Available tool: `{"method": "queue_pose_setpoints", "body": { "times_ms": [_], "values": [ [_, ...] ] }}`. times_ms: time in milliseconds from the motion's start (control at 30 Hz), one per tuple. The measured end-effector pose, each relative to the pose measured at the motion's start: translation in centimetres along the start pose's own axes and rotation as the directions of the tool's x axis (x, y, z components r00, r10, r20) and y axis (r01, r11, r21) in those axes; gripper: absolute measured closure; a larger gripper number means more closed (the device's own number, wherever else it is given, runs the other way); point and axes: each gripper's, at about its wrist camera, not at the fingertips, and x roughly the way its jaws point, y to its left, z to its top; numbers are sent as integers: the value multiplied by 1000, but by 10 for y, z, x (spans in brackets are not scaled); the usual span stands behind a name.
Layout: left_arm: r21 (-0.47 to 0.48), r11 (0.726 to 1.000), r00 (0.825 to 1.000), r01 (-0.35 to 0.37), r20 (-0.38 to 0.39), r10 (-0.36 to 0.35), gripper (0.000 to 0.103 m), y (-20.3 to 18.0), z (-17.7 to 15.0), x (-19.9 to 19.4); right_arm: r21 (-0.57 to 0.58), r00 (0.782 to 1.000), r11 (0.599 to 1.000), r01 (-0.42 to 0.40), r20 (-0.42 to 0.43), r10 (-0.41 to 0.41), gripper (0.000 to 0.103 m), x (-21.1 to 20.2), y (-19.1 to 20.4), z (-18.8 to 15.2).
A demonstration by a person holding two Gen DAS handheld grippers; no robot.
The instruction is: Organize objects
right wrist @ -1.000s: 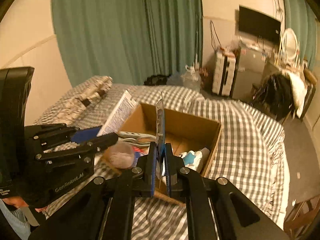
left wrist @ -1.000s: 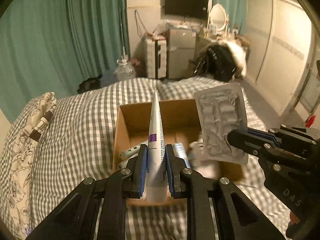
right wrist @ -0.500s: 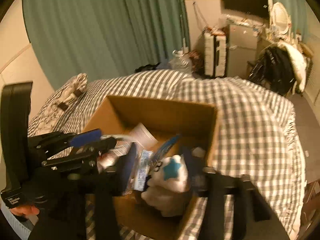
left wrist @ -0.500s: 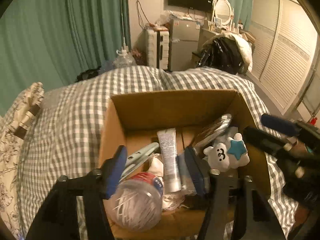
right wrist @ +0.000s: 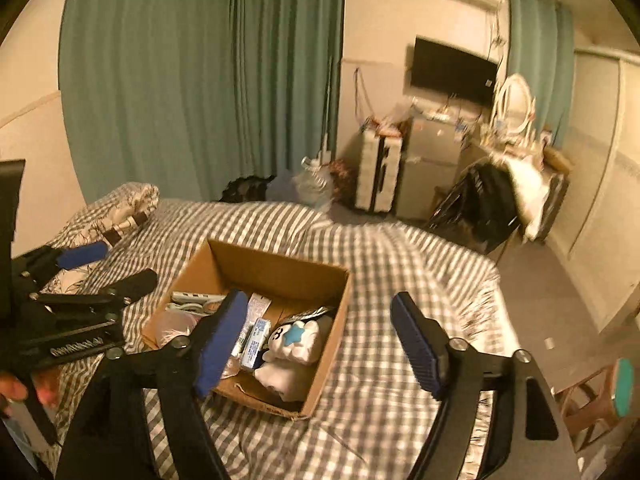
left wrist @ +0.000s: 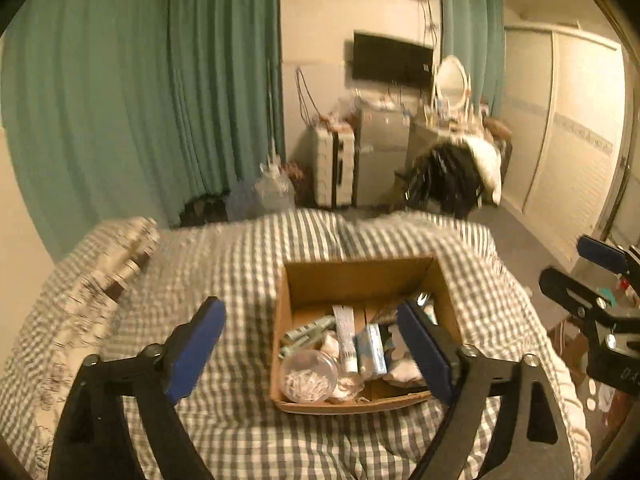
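Your left gripper (left wrist: 316,344) and right gripper (right wrist: 318,338) both hang above the bed (left wrist: 240,264) with their 2 fingers spread wide and nothing between them. The box (left wrist: 360,276) sits on the bed, holding a tube (left wrist: 346,338), a clear jar (left wrist: 308,376) at its near left corner, and a plush (right wrist: 296,340) on its right side.
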Motion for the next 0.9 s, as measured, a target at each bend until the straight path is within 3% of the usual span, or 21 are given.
{"method": "queue_pose_setpoints", "body": {
  "times_ms": [67, 200, 433, 600, 800, 900],
  "values": [
    [-5, 1000, 999, -16, 46, 17, 0, 4, 3, -25, -8, 999, 1000, 20, 32, -20, 12, -26, 3, 3],
    [-2, 999, 993, -54, 103, 53, 0, 10, 1, -69, -35, 996, 995, 89, 16, -88, 7, -60, 14, 2],
    [-56, 996, 981, -73, 174, 82, 0, 21, -24, -110, 50, 995, 994, 94, 31, -96, 0, -93, 17, -16],
    [-124, 990, 976, -62, 202, 86, 0, 20, -47, -103, 96, 994, 991, 90, 50, -96, 0, -93, 24, -35],
    [-199, 967, 955, -157, 219, 200, 0, 15, -75, -74, 72, 984, 988, 136, 108, -143, 0, -74, 30, -55],
    [-209, 968, 968, -138, 177, 176, 0, 15, -95, -50, 65, 980, 988, 143, 127, -150, 0, -55, 30, -72]
  ]
}}
